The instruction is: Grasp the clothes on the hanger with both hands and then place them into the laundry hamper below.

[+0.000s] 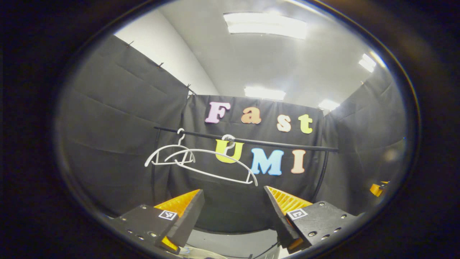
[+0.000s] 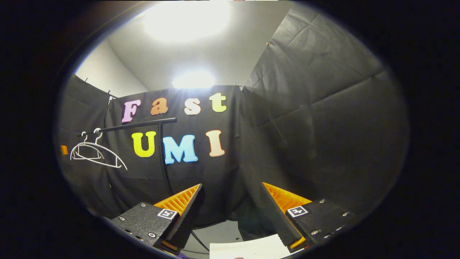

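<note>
Hangers [image 1: 201,160], two, white and bare, on black rail [image 1: 273,142] against far wall; larger one tilted, right end low. Left gripper [image 1: 233,212] spread wide, holding nothing, aimed up at rail. Right gripper [image 2: 231,212] likewise agape and unladen, well right of hangers [image 2: 95,153]. Clothes, hamper: whereabouts cannot be told.

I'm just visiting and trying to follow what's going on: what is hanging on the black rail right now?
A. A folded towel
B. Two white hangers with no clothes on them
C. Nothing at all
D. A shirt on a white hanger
B: the left gripper view shows two bare white hangers hooked on the black rail, with no garment on either; the right gripper view shows the same pair.
</note>
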